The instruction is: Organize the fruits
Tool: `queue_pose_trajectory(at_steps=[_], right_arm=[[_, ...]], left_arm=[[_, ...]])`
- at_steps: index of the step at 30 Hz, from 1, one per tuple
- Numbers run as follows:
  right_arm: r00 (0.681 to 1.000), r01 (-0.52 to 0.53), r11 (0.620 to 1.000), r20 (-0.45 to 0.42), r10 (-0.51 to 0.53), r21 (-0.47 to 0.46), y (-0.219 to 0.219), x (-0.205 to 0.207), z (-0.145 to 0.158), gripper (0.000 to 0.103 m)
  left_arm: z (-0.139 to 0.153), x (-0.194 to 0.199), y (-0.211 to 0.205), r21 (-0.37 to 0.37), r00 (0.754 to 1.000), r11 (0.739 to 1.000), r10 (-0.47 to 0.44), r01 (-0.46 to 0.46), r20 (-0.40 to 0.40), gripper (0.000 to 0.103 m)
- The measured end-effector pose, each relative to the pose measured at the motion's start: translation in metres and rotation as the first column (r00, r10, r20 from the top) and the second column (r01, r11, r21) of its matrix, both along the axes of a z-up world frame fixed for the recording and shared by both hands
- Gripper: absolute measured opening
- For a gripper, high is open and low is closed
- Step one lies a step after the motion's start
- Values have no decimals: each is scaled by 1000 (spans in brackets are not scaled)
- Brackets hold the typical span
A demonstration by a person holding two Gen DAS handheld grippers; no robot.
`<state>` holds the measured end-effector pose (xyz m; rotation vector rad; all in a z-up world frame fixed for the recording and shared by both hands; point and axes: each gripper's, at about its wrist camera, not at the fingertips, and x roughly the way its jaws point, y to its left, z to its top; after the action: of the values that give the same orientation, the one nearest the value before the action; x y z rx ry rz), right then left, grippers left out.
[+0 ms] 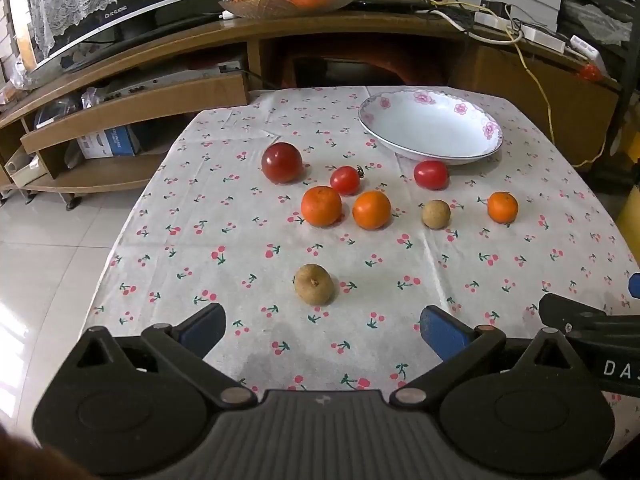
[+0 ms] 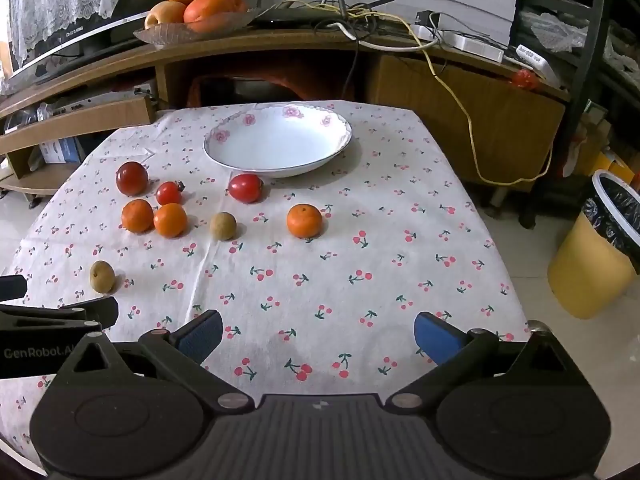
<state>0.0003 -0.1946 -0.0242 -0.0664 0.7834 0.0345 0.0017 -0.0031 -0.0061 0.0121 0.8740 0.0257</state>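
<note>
Several fruits lie on a cherry-print tablecloth (image 1: 248,240). A white flowered plate (image 1: 430,128), also in the right wrist view (image 2: 278,142), stands empty at the far side. Near it lie a dark red fruit (image 1: 281,162), two red tomatoes (image 1: 345,180) (image 1: 430,175), three oranges (image 1: 321,205) (image 1: 371,209) (image 1: 503,207) and two brown longans (image 1: 436,214) (image 1: 314,284). My left gripper (image 1: 322,330) is open and empty, just short of the near longan. My right gripper (image 2: 318,334) is open and empty over bare cloth, the lone orange (image 2: 304,221) ahead of it.
A wooden TV stand (image 1: 320,36) with a glass dish of fruit (image 1: 286,2) and cables runs behind the table. A yellow waste bin (image 2: 596,256) stands on the floor at the right. Tiled floor lies left of the table.
</note>
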Motion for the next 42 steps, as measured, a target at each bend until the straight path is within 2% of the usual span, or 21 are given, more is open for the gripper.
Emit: queue_pose_trajectory(at_steps=[7, 11, 42], right_arm=[[1000, 7, 1000, -8, -7, 3, -2, 2, 6, 99], [1000, 9, 1000, -15, -9, 2, 3, 1, -7, 99], [999, 2, 1000, -47, -2, 3, 2, 3, -9, 96]], left_arm=[[-1, -1, 1, -4, 1000, 1000, -4, 4, 1, 103], [-1, -1, 0, 0, 1000, 1000, -7, 7, 0, 103], [-2, -2, -3, 10, 1000, 1000, -28, 28, 3, 103]])
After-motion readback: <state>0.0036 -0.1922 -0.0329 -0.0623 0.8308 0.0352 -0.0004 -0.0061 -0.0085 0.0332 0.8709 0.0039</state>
